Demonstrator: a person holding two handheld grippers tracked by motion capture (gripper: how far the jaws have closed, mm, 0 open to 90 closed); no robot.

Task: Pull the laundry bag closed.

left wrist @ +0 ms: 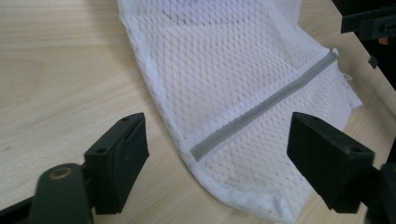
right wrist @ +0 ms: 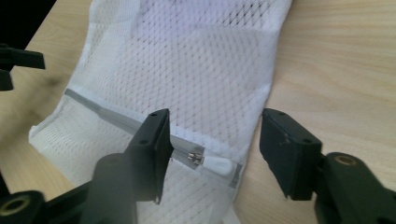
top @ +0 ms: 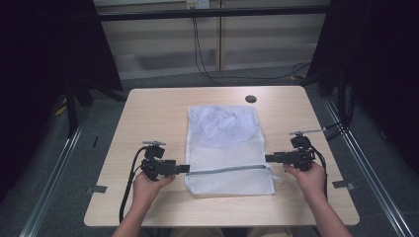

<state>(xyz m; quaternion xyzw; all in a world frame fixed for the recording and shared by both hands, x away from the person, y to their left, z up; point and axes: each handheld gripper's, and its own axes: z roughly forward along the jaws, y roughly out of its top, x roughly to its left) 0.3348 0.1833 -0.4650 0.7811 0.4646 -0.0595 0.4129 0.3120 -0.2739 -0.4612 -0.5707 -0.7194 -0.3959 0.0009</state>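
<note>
1. Right gripper (right wrist: 212,156): jaws apart, gripping nothing, straddling the zip pull (right wrist: 215,164) at the mesh bag's (top: 225,148) right end.
2. Left gripper (left wrist: 217,163): jaws apart, empty, at the zip's (top: 230,169) opposite end.
3. The zip runs crosswise between them; the right gripper is nearer the pull.

Pale wooden table (top: 148,111), white mesh laundry bag (top: 225,143) flat on it

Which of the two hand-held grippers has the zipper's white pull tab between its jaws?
The right hand-held gripper: the white pull tab lies between its open jaws. The left hand-held gripper frames the zipper's other end, which has no tab.
</note>
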